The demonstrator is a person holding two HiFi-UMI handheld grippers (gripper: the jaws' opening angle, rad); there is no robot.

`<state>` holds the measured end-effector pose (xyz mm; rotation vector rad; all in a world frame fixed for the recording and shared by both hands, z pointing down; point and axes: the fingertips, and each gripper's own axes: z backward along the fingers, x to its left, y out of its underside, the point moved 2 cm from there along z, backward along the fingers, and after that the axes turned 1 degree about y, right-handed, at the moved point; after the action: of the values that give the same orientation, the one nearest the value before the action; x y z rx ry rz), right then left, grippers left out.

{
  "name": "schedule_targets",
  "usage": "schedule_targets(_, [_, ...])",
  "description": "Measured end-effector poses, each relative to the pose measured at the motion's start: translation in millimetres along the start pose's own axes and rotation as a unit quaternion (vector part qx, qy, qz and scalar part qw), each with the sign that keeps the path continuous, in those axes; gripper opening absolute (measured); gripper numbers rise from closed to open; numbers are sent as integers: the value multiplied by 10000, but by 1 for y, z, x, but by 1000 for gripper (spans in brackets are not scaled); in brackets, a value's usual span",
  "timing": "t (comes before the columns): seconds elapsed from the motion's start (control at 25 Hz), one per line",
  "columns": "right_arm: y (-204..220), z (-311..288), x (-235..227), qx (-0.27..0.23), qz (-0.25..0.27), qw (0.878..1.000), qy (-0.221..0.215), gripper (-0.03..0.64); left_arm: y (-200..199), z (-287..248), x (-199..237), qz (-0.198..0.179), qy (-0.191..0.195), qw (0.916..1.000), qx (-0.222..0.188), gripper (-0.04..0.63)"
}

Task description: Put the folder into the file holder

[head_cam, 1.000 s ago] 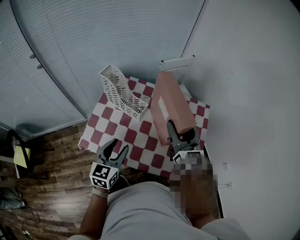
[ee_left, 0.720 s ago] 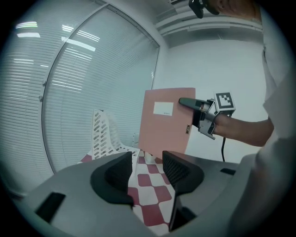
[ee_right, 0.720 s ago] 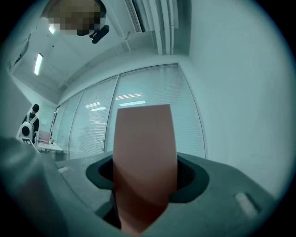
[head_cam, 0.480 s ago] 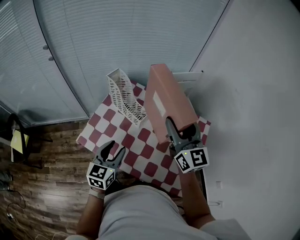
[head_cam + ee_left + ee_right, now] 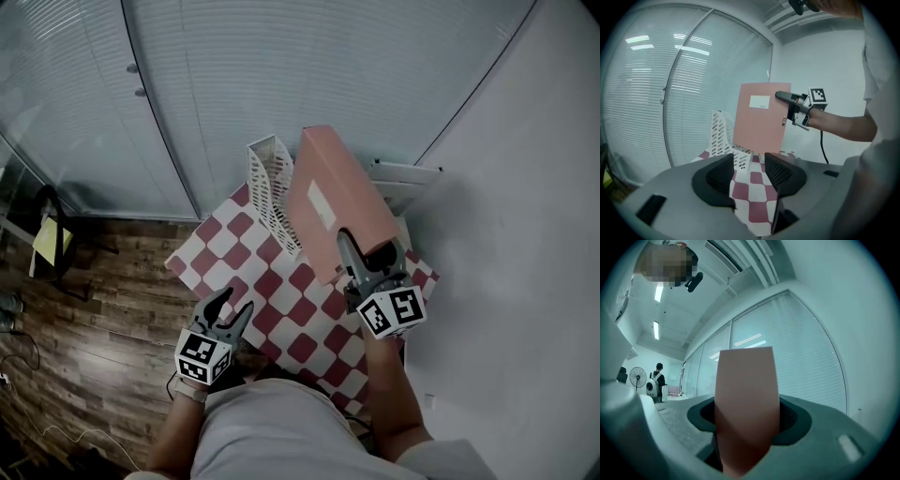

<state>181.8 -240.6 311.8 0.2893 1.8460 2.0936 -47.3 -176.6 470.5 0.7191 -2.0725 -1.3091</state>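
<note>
Grips the pink folder between the right gripper's fingers, raised above the checkered table, just beside the empty file holder. Holds the left gripper idle, fingers spread on nothing. Pickup done; insertion not yet made.

The worktop, covered by a red-and-white checked cloth, stands on a wooden floor and carries a white perforated file holder near its far edge.
</note>
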Motion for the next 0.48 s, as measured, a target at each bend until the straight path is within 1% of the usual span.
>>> schedule_targets(0.16, [3, -13, -8, 17, 49, 9998, -179, 282, 13, 3, 0, 116, -189, 9997, 110, 187])
schedule_targets(0.32, [0, -22, -9, 106, 78, 9996, -263, 281, 19, 6, 3, 174, -334, 9992, 155, 187])
schedule_targets(0.48, [-1, -22, -11, 108, -70, 9995, -280, 281, 22, 5, 3, 203, -372, 9990, 170, 187])
